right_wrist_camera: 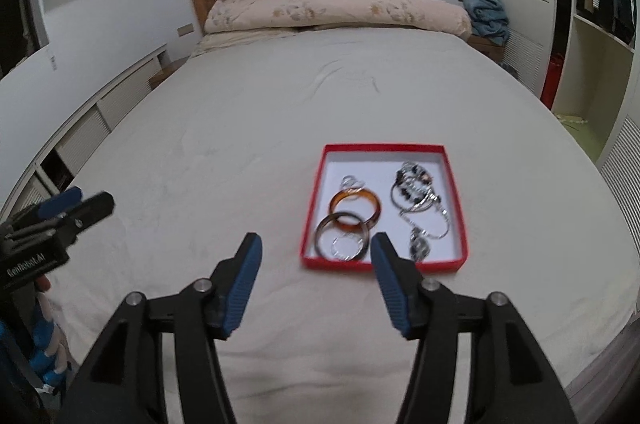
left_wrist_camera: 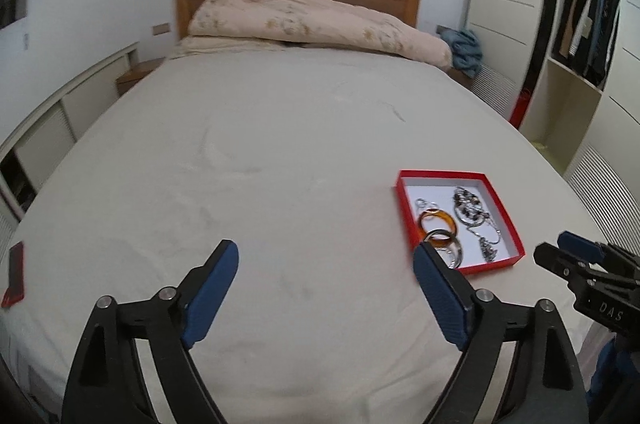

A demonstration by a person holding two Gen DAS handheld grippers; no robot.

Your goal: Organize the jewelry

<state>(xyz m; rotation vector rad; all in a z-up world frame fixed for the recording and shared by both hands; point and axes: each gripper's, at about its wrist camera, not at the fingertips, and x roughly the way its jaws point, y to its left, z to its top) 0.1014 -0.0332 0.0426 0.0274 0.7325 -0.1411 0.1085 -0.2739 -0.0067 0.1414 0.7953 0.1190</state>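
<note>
A shallow red box (right_wrist_camera: 313, 207) with a white floor lies on the bed; it also shows in the left wrist view (left_wrist_camera: 505, 212). Inside lie an amber bangle (right_wrist_camera: 375, 204), a dark grey bangle (right_wrist_camera: 320, 228), a thin silver ring (right_wrist_camera: 347, 247) and a tangle of silver and black beaded pieces (right_wrist_camera: 416, 193). The amber bangle (left_wrist_camera: 448, 220) and beaded pieces (left_wrist_camera: 472, 205) show in the left view too. My right gripper (right_wrist_camera: 316, 248) is open and empty just before the box's near edge. My left gripper (left_wrist_camera: 325, 256) is open and empty, left of the box.
The bed (left_wrist_camera: 260, 151) has a pale sheet. A folded quilt (left_wrist_camera: 320, 19) lies at the wooden headboard. A red lid-like piece (left_wrist_camera: 14, 274) lies at the bed's left edge. A wardrobe with hanging clothes (left_wrist_camera: 588, 23) stands right.
</note>
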